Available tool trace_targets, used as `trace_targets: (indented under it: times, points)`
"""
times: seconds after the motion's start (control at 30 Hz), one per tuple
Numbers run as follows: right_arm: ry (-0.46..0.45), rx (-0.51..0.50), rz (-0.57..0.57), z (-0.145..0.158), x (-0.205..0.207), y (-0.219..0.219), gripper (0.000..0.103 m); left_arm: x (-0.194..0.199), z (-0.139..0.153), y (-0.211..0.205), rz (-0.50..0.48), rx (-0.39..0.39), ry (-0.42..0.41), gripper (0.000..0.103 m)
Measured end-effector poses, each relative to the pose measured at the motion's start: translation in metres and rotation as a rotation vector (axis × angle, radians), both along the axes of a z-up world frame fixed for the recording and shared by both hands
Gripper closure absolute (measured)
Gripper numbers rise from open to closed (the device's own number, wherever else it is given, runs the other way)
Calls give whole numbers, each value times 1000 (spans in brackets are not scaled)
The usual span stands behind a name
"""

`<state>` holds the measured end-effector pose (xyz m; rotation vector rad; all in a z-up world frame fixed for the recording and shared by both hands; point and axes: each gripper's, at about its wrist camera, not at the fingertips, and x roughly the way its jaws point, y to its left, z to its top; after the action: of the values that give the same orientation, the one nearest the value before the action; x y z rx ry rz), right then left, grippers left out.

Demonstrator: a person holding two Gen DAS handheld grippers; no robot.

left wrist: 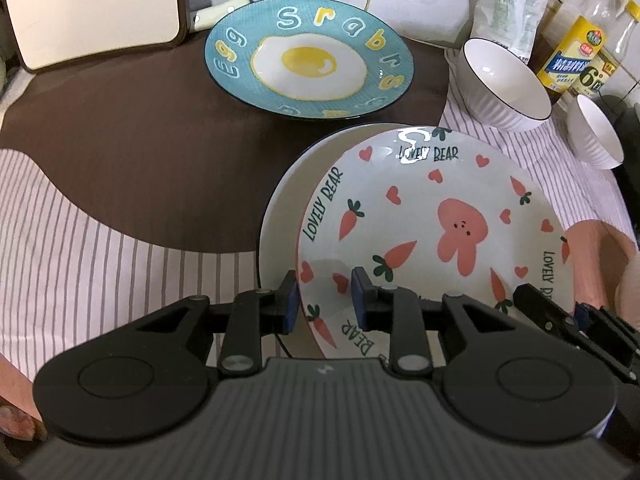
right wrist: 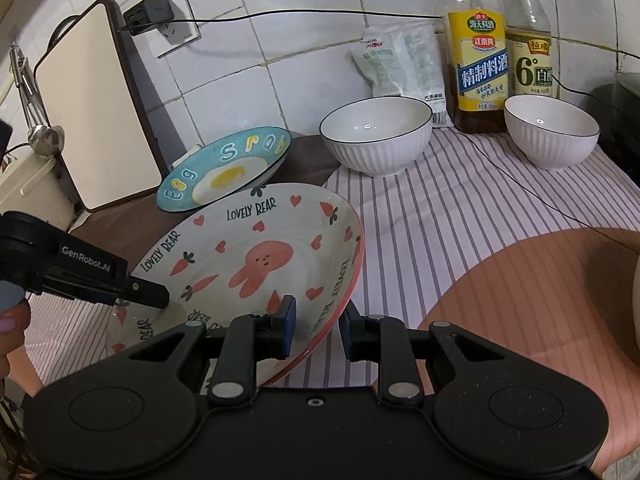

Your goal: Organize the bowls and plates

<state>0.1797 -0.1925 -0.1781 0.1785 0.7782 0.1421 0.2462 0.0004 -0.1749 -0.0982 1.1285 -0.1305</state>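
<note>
A white plate with a pink bunny and "LOVELY BEAR" lettering (left wrist: 432,216) (right wrist: 248,264) is held tilted above a plain white plate (left wrist: 288,184) on the cloth. My left gripper (left wrist: 324,300) has its jaws astride the bunny plate's near-left rim, one finger inside and one outside, with a visible gap. My right gripper (right wrist: 318,328) straddles the plate's opposite rim the same way. A blue egg plate (left wrist: 308,56) (right wrist: 224,168) lies farther back. Two white ribbed bowls (right wrist: 376,134) (right wrist: 550,130) stand at the back right, also in the left wrist view (left wrist: 504,84) (left wrist: 596,136).
A cutting board (right wrist: 92,112) leans on the tiled wall at the left. Two bottles (right wrist: 478,52) (right wrist: 528,40) and a white packet (right wrist: 400,64) stand behind the bowls. A black cable (right wrist: 520,184) crosses the striped cloth (right wrist: 460,208).
</note>
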Motion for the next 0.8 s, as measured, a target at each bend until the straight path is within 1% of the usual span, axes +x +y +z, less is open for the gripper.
trace_targets:
  times: [0.1,0.17,0.27,0.37,0.43,0.53,0.63,0.73,0.8]
  points:
    - [-15,-17,6,0,0,0,75,1,1,-7,-3,38,0,76]
    - [-28,-33,10,0,0,1,76,0,1,-15,-11,86,-14,75]
    - [-38,-45,20,-1,-2,1,77,-3,1,-27,-20,174,-51,75]
    - [-45,-57,30,-1,-4,3,77,-6,1,-36,-28,236,-83,75]
    - [-50,-64,30,-1,-6,4,77,-8,1,-39,-33,260,-96,75]
    - [-46,-73,38,-1,-6,6,77,-12,0,-46,-47,325,-126,75]
    - [-56,-103,40,-1,-8,10,77,-16,-1,-49,-55,360,-149,75]
    - [-55,-117,51,-2,-6,10,76,-18,-1,-49,-56,377,-165,75]
    - [-63,-171,75,-2,-6,15,75,-20,1,-48,-45,384,-174,75]
